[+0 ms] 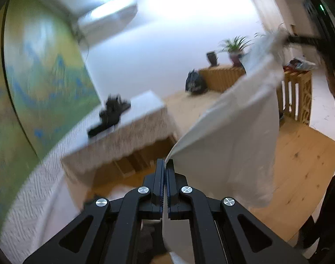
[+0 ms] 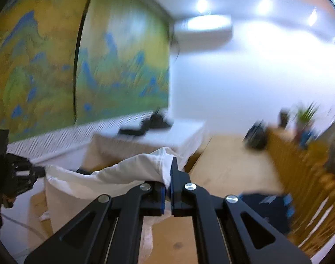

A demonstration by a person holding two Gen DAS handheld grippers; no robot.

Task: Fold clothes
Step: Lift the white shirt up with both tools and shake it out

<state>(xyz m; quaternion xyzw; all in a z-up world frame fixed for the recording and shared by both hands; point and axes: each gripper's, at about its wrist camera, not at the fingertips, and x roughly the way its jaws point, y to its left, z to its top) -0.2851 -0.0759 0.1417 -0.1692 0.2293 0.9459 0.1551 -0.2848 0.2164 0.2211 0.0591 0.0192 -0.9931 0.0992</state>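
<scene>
White garment held aloft between two claws, clear of the worktop. Left claw and right claw each clamp an edge, probably to spread the cloth for folding.

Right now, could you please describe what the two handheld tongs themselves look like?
Both look alike: the left tongs and the right tongs are matte black, with angular linkage arms carrying triangular cut-outs and round silver screw heads. The fingers are narrow and flat, with blue ridged pads on their inner faces. No cables or sleeves are clearly visible.
</scene>
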